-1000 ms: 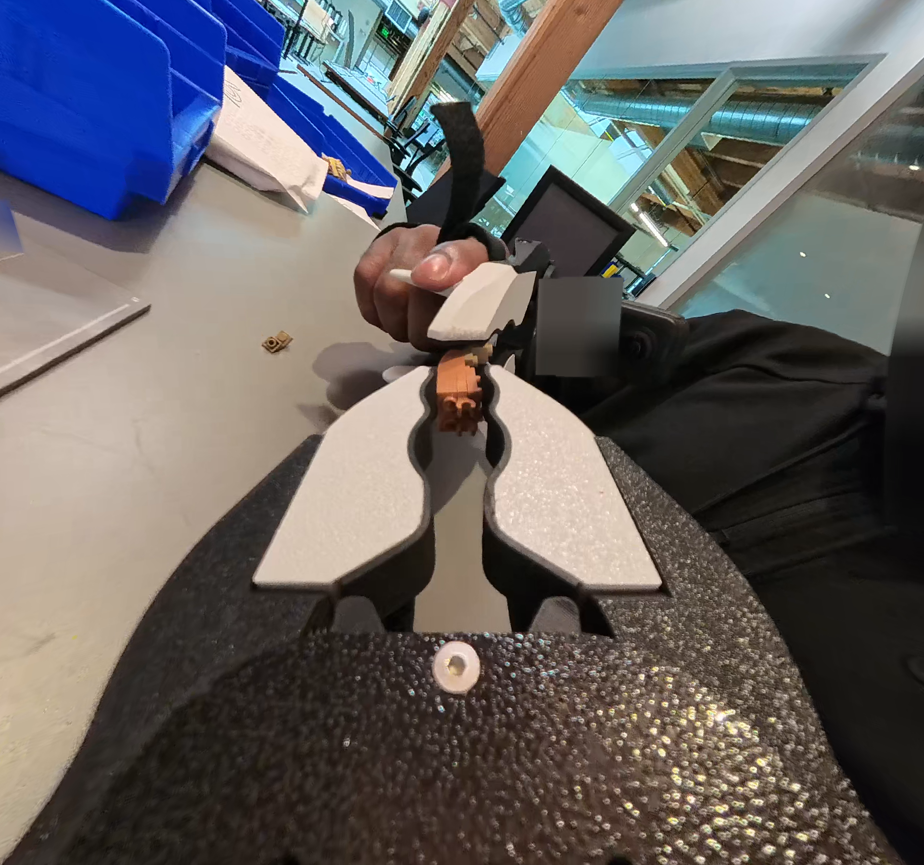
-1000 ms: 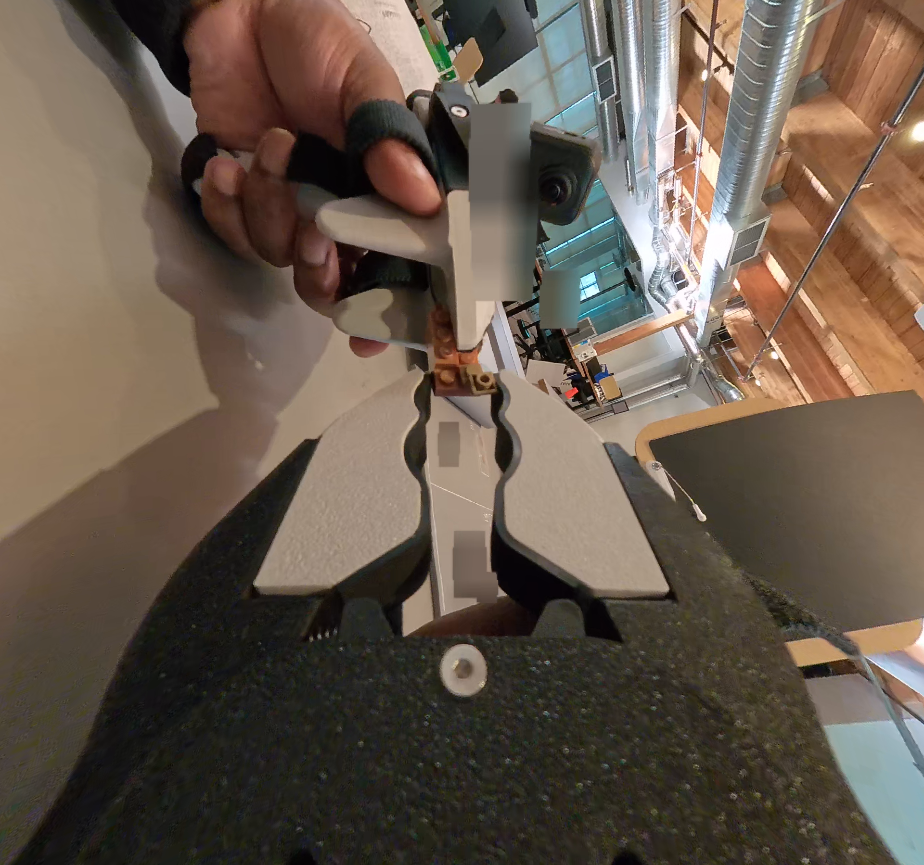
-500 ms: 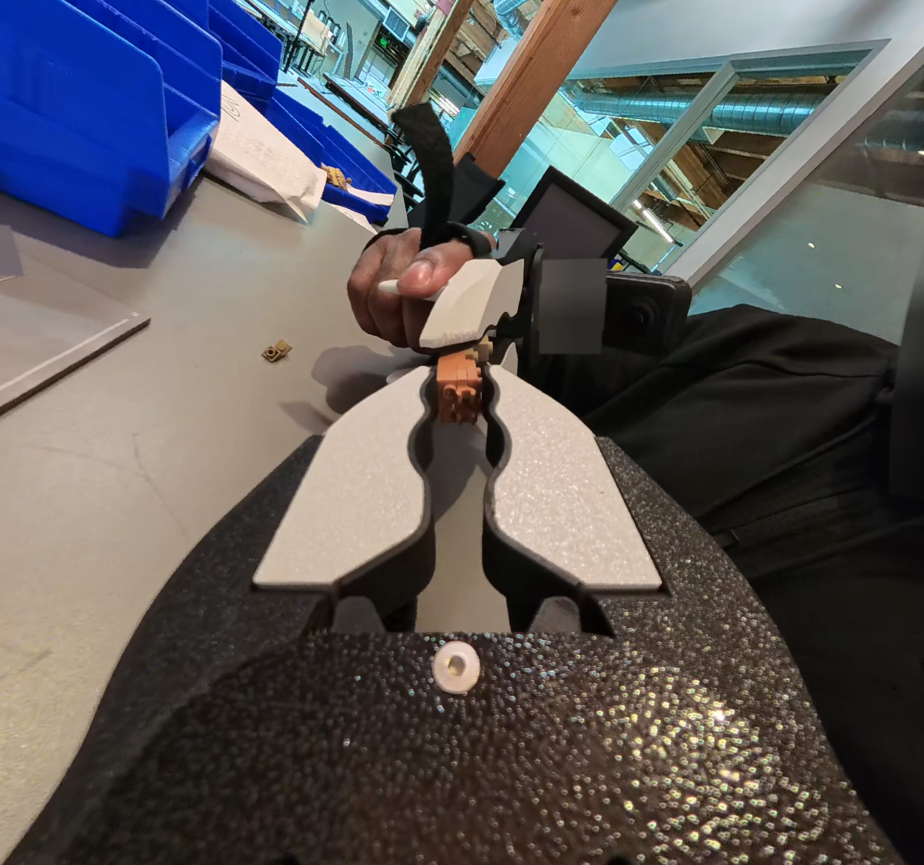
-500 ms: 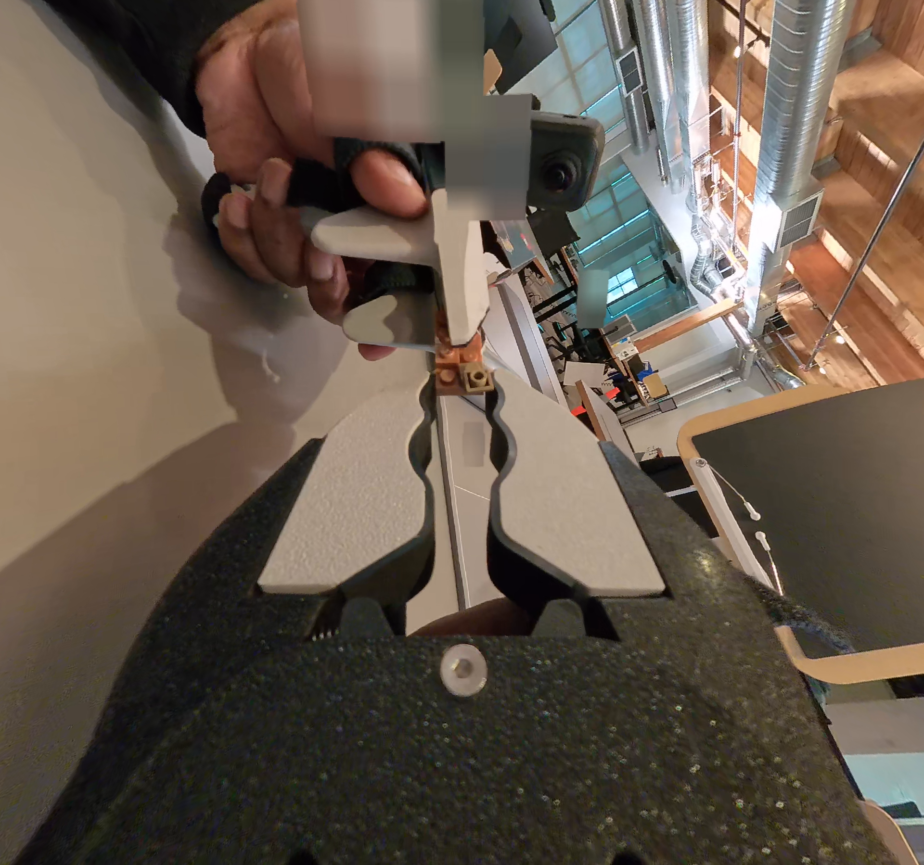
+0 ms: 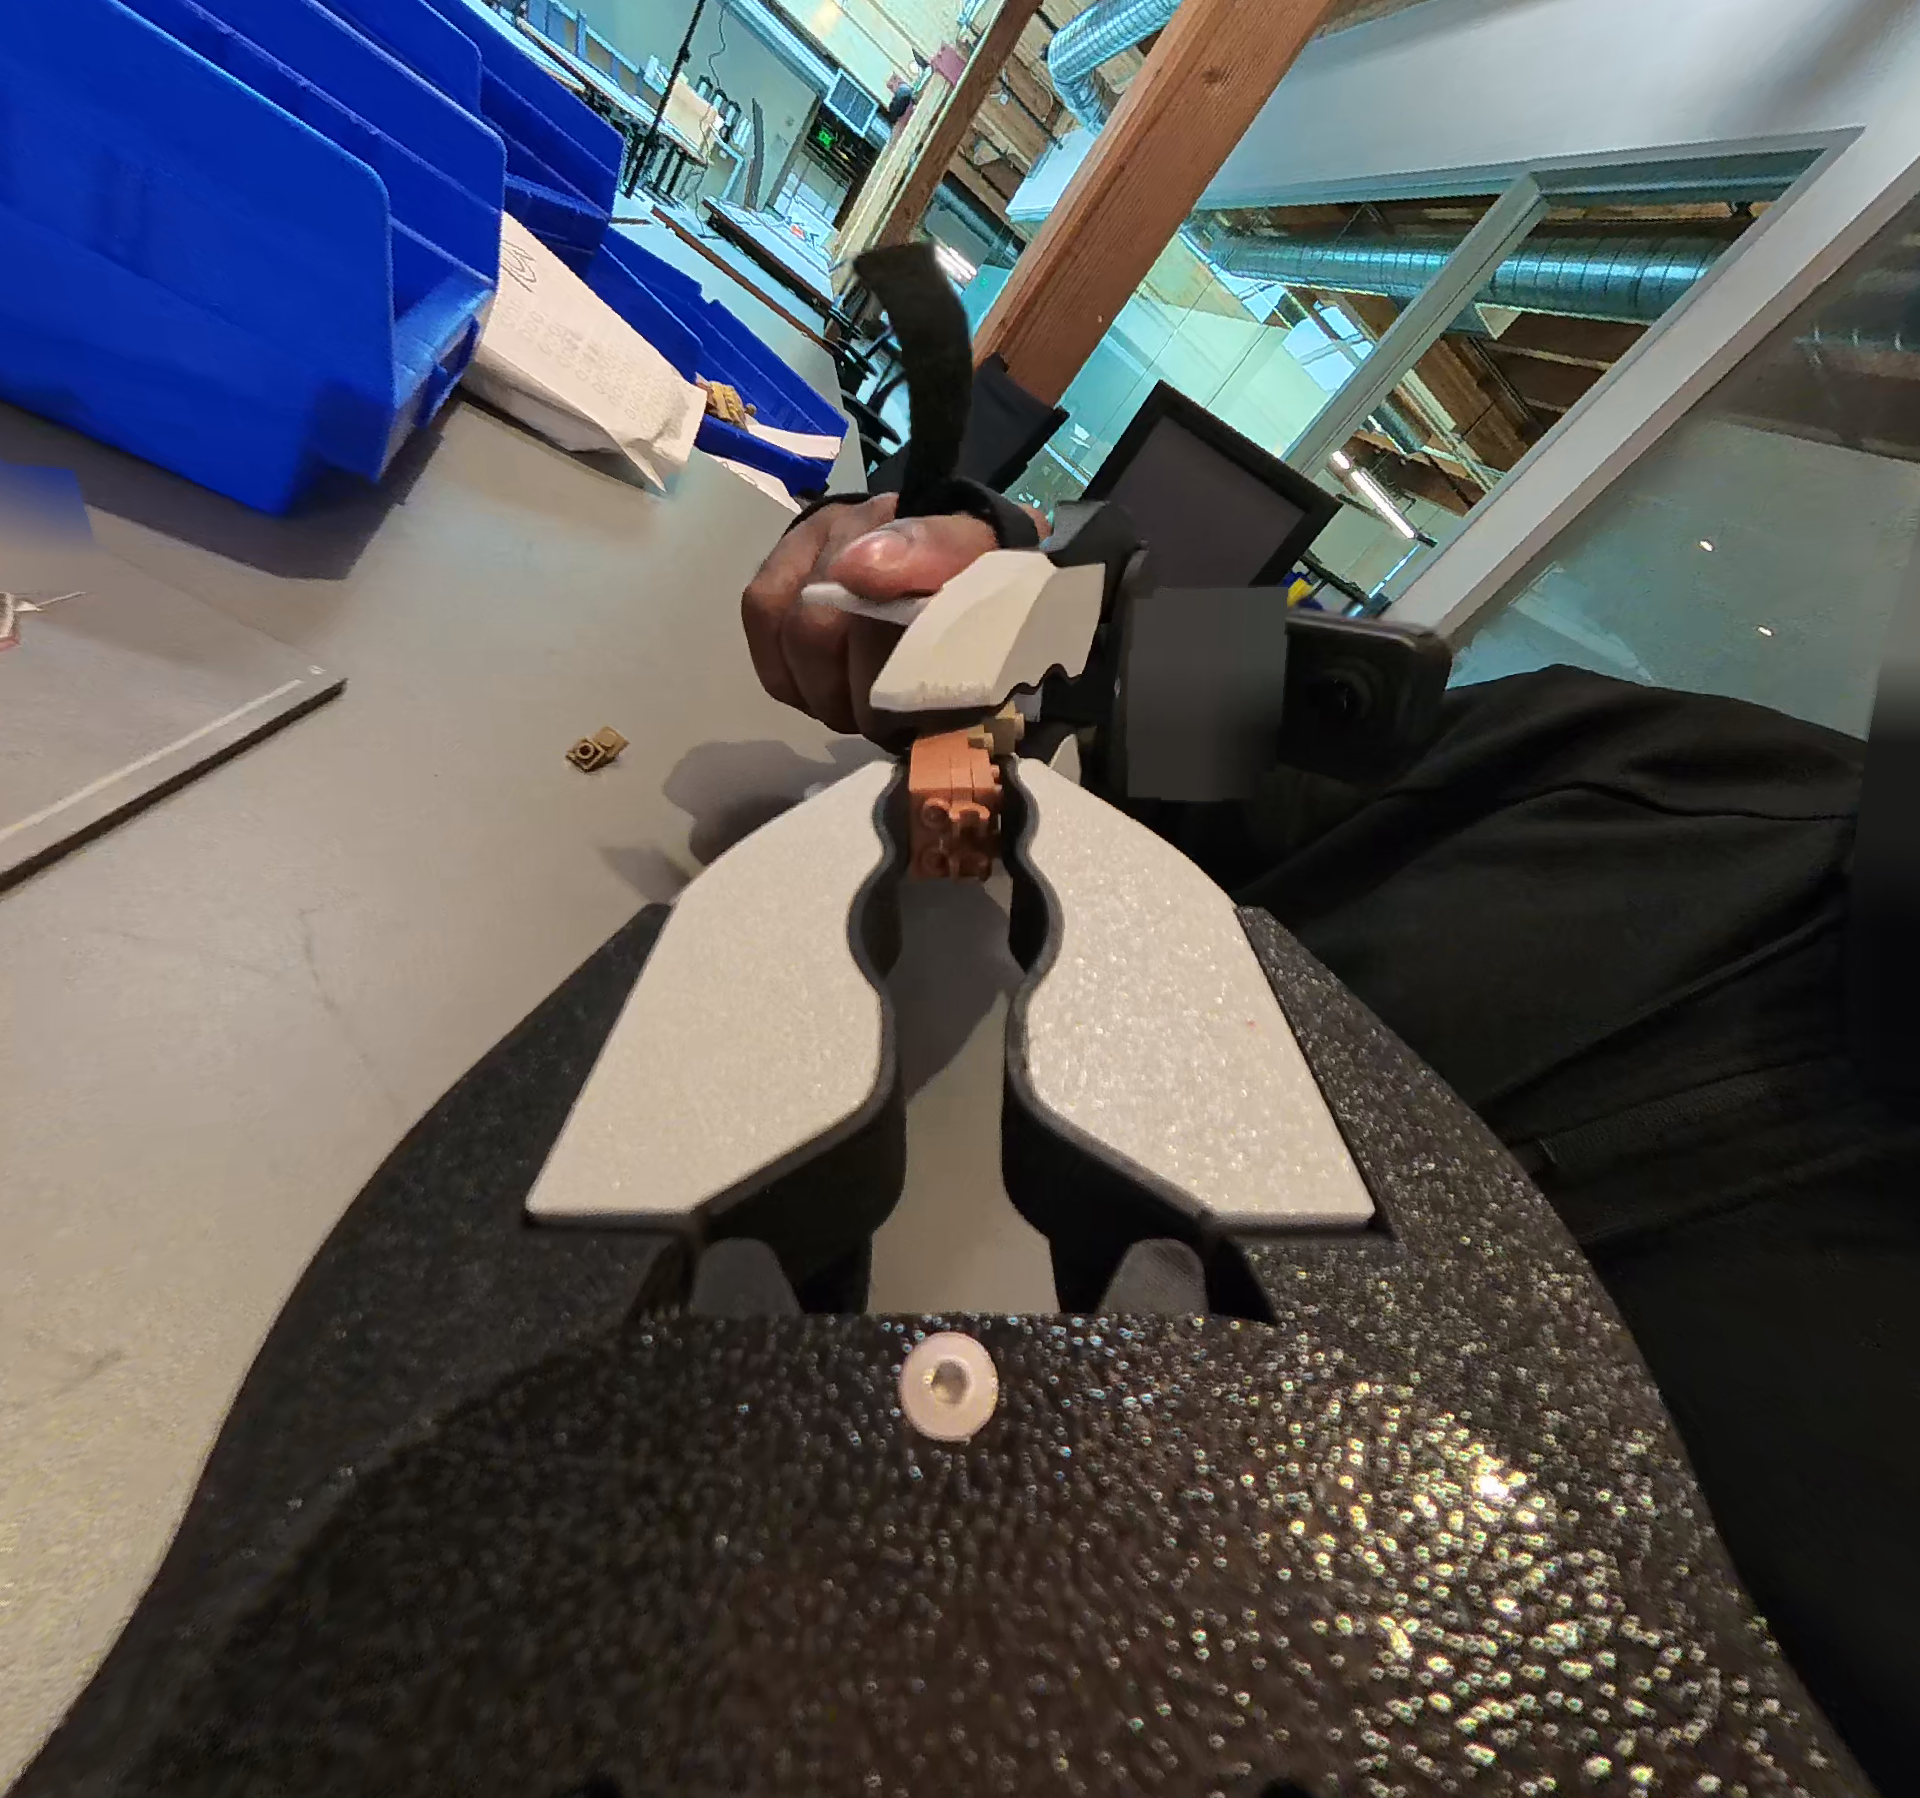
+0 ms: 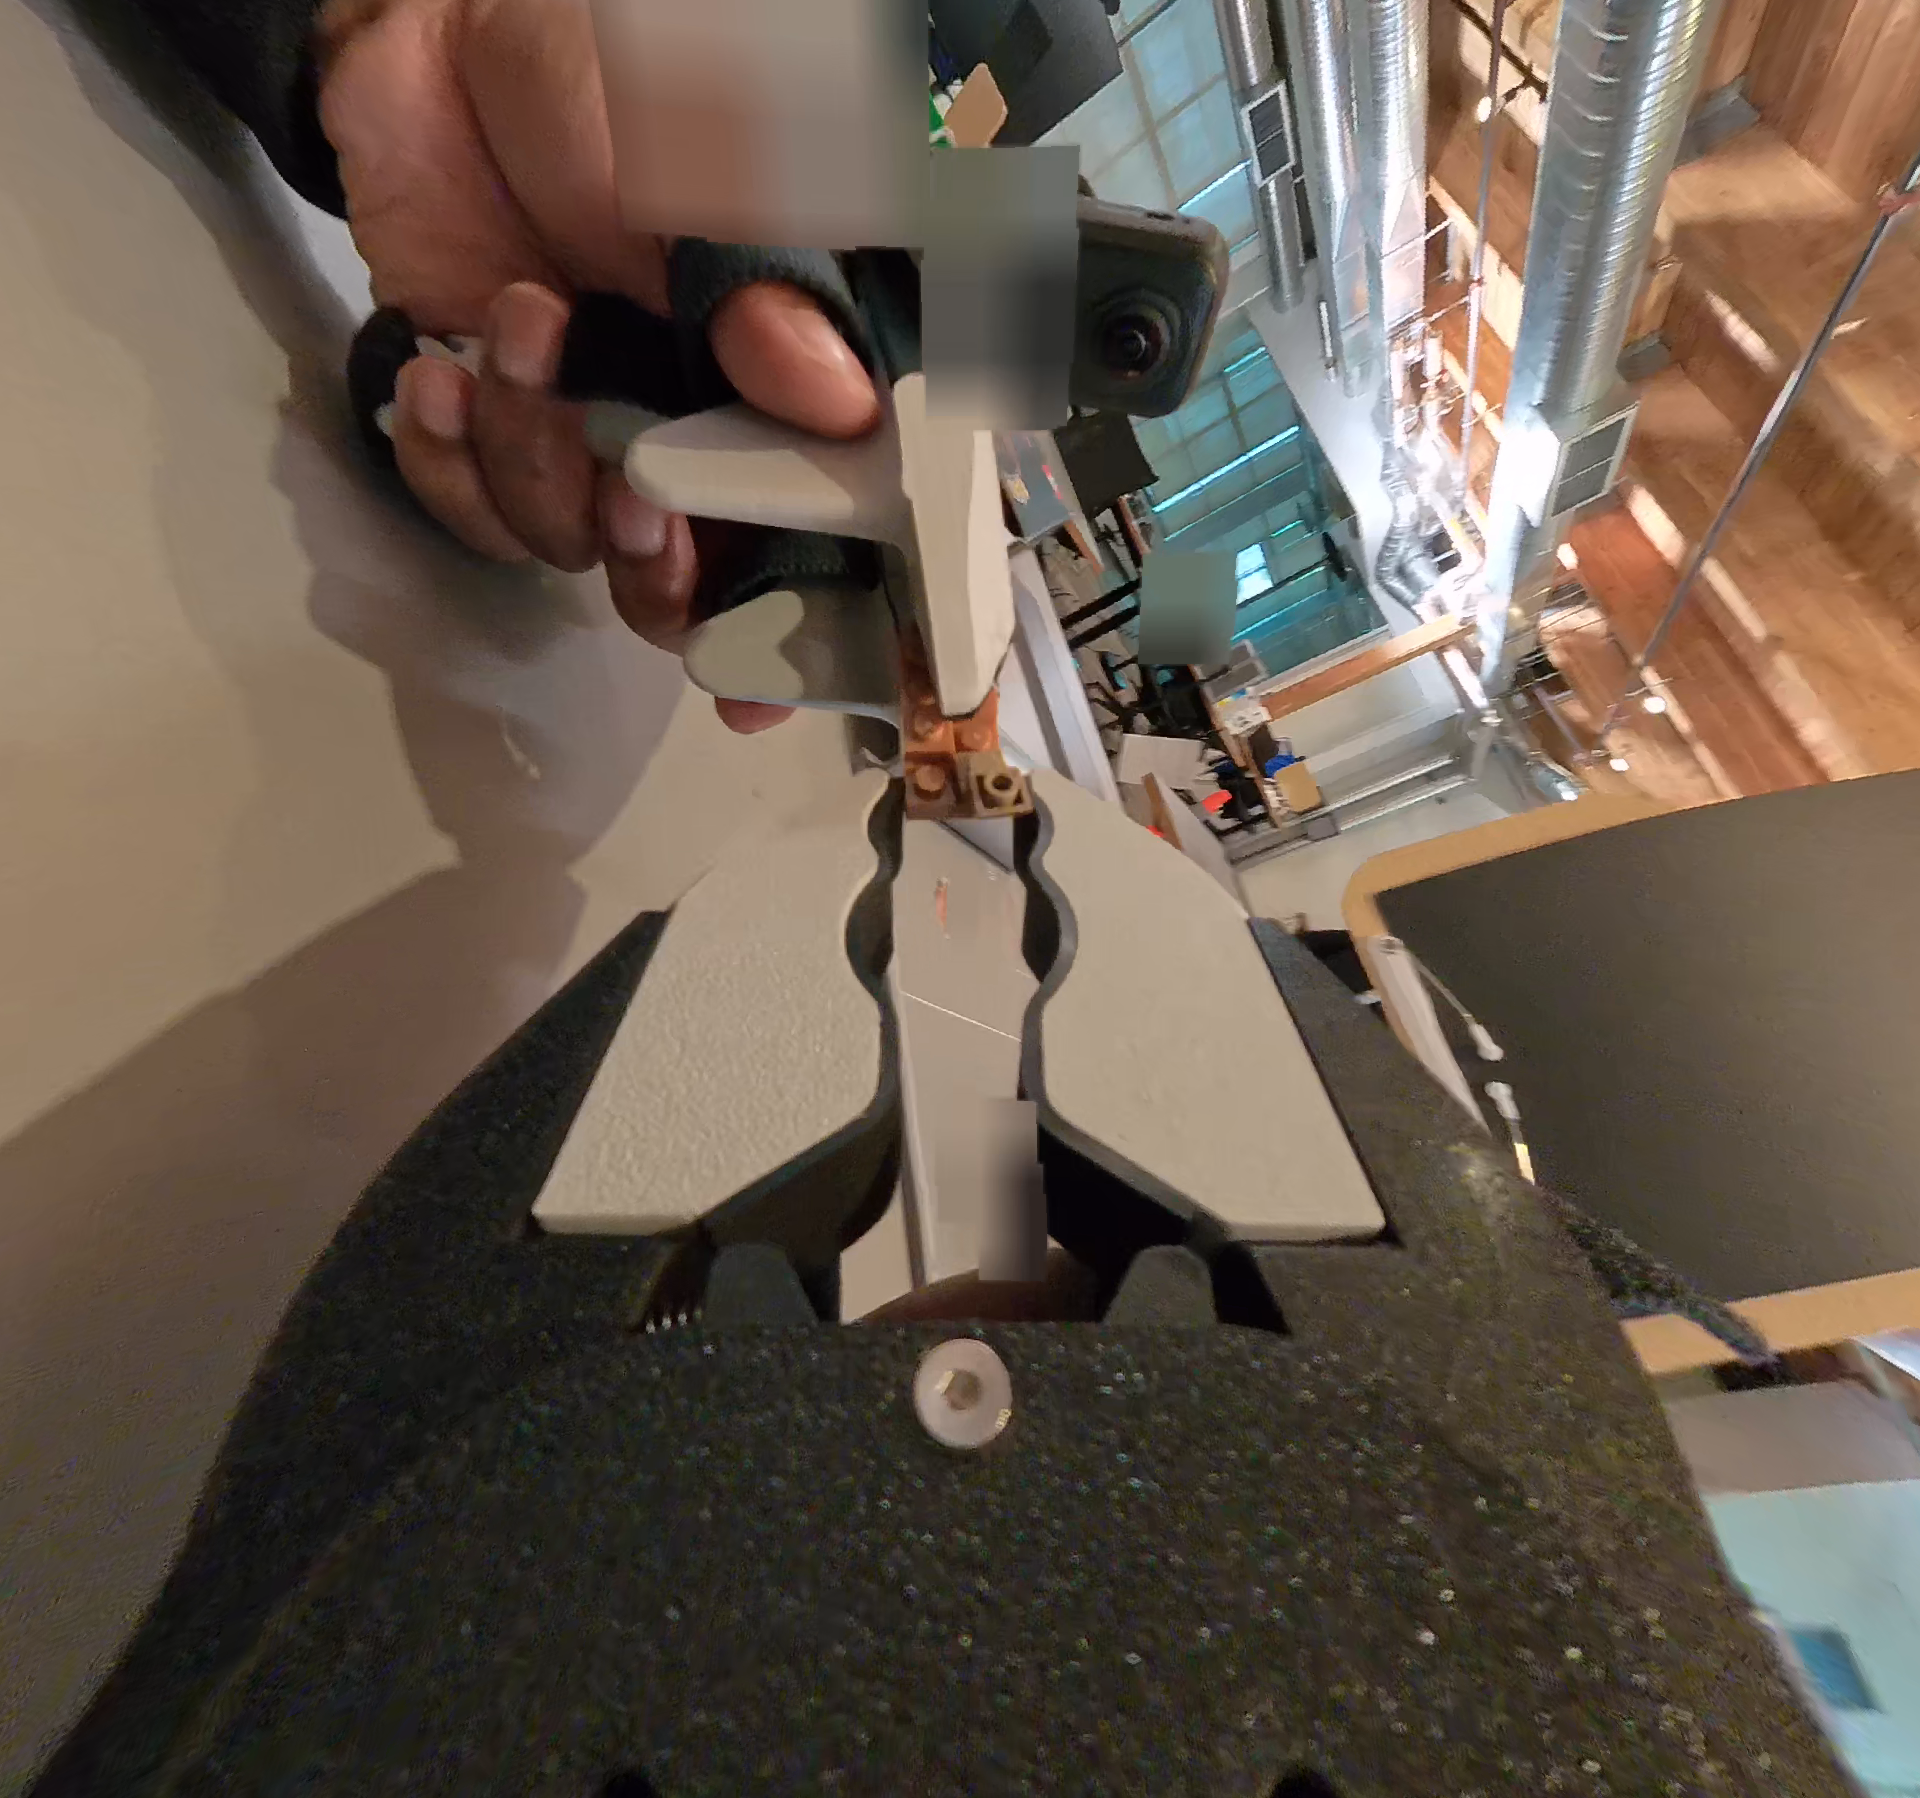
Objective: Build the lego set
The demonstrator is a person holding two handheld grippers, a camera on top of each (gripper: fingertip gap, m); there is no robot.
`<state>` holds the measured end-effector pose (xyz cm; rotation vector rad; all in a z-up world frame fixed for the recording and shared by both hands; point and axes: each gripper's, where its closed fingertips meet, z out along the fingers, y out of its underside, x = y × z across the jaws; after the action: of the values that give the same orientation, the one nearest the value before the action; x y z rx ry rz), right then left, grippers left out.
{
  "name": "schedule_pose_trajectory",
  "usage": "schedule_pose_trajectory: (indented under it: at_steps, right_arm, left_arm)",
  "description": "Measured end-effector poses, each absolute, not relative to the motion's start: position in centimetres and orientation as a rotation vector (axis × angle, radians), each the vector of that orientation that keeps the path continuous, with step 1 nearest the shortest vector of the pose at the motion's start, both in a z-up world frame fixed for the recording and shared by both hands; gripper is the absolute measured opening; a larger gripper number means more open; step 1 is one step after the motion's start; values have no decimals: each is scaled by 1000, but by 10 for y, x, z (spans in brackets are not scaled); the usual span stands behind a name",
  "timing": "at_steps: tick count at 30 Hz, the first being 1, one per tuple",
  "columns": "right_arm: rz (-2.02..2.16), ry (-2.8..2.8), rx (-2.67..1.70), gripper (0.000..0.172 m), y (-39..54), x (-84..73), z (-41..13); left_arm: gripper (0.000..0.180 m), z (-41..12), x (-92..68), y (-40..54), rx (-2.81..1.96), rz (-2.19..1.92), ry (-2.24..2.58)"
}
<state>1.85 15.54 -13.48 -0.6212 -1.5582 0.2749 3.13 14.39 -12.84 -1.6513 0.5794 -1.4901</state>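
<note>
— Between the left gripper's (image 5: 954, 818) grey fingertips: pinching a brown brick stack (image 5: 951, 813), pads pressed on both its sides. Held clear above the grey table (image 5: 312, 917).

— At the right gripper (image 6: 961, 798)?

— Closed on the far end of that same brown brick stack (image 6: 930, 782), with a small tan brick (image 6: 1000, 790) fixed on its corner. Pointing head-on at the left one, tips almost meeting over the stack. Seen from the left wrist view with a hand (image 5: 821, 626) wrapped round its handle under a black strap.

— Farther out?

— Lying loose on the table, well apart from both tools: a second tan piece (image 5: 596, 749). Beyond it, a white printed sheet (image 5: 582, 366) and a row of blue bins (image 5: 260, 221). Off to the left edge, a flat grey board (image 5: 125, 709).
</note>
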Motion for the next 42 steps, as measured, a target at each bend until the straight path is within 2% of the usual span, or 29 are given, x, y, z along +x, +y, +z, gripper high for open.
schedule_pose_trajectory:
  at_steps: [3, 5, 15, 42]
  right_arm:
    - [164, -1563, -590, 38, 162, 19, -139]
    - [140, -1544, -572, 43, 162, 20, -136]
    - [164, -1500, -536, 26, 157, 21, -125]
    - [179, -1509, -560, 24, 158, 20, -125]
  left_arm:
    - [15, -123, 31, 145, -1622, -1521, 537]
    - [15, -122, 30, 146, -1622, -1525, 519]
    - [15, -126, 29, 149, -1649, -1538, 484]
    - [15, -125, 28, 150, -1645, -1529, 480]
